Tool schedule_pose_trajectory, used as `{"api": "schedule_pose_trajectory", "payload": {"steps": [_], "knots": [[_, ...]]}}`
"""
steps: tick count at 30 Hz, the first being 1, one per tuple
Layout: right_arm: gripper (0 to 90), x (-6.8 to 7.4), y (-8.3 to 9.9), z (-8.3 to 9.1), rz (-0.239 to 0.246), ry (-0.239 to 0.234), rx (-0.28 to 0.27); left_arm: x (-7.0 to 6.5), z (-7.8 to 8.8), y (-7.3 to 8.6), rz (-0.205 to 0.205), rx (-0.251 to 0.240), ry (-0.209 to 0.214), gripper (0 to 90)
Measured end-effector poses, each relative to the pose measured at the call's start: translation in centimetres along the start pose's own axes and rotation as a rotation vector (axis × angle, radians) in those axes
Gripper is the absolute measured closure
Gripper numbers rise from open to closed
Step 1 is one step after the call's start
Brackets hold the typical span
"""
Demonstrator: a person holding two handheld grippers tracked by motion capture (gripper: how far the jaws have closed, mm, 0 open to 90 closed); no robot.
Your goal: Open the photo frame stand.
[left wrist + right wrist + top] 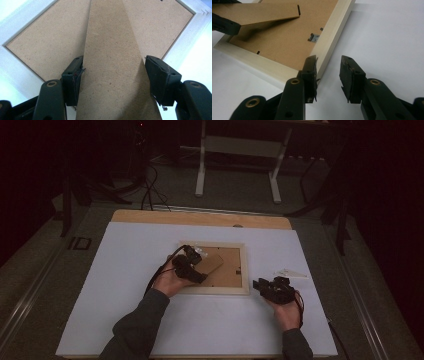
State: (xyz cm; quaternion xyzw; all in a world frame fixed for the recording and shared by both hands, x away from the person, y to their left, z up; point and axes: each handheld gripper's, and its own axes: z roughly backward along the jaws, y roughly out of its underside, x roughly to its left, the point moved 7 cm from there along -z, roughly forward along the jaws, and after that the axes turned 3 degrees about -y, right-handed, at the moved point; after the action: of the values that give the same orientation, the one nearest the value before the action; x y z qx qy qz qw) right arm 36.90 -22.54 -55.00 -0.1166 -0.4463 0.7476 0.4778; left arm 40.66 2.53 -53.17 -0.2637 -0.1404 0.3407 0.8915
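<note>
1. The left tongs, black and two-jawed, sat in the person's left hand, angled forward and to the right.
2. In the left gripper view their jaws stood wide, each pad pressed against an edge of what lay between them.
3. The left forearm, in a dark grey sleeve, came in from the bottom edge.
4. The right tongs pointed left from the right hand, jaws partly apart with nothing between them.
</note>
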Motion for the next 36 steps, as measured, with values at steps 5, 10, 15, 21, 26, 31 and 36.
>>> {"api": "schedule_pose_trajectory", "payload": {"steps": [5,10,15,21,26,31,36], "knots": [[65.3,0.1,-0.1,0.0,0.004,-0.003,-0.002,-0.5,0.5,-0.1,-0.024,-0.017,-0.038,36.8],[64.9,0.1,-0.1,0.0,0.003,-0.004,-0.003,-0.7,0.7,-0.1,-0.04,-0.033,-0.059,36.8],[64.1,0.1,-0.1,-0.1,0.005,-0.009,0.003,-1.0,0.9,0.0,-0.054,-0.045,-0.078,36.8],[63.3,0.2,0.0,-0.2,0.003,-0.012,0.004,-1.3,1.3,0.0,-0.07,-0.064,-0.097,36.8],[62.5,0.5,0.1,-0.4,0.006,-0.02,0.013,-1.5,1.5,0.0,-0.085,-0.072,-0.118,36.8],[61.7,0.4,0.1,-0.3,-0.001,-0.023,0.014,-1.8,1.7,0.1,-0.1,-0.086,-0.136,36.8],[61.4,0.5,-0.1,-0.4,-0.002,-0.028,0.01,-2.0,1.8,0.2,-0.103,-0.097,-0.149,36.8]]}}
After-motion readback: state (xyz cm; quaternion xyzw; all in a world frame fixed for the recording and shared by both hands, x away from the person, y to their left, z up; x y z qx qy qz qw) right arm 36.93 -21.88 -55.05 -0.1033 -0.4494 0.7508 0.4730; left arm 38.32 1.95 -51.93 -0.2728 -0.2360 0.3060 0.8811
